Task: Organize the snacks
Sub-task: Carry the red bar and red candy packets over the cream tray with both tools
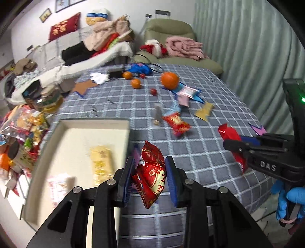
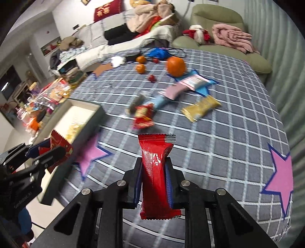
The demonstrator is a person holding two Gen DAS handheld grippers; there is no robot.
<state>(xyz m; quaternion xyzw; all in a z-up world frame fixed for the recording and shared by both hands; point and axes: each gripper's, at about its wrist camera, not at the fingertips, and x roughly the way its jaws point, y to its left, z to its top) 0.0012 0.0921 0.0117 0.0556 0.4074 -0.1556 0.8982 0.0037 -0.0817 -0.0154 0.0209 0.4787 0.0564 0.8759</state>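
You can read the raised letters "DAS" on the black body of the right tool (image 1: 231, 146) in the left wrist view. The red cushion (image 2: 107, 10) bears yellow Chinese characters, the lower row reading "有喜". Print on the snack wrappers is too blurred to read.

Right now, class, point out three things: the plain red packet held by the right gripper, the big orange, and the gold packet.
plain red packet (image 2: 155, 171): right wrist view, middle of the wrapper.
big orange (image 2: 176, 64): right wrist view, centre of the peel.
gold packet (image 2: 200, 110): right wrist view, middle of the wrapper.
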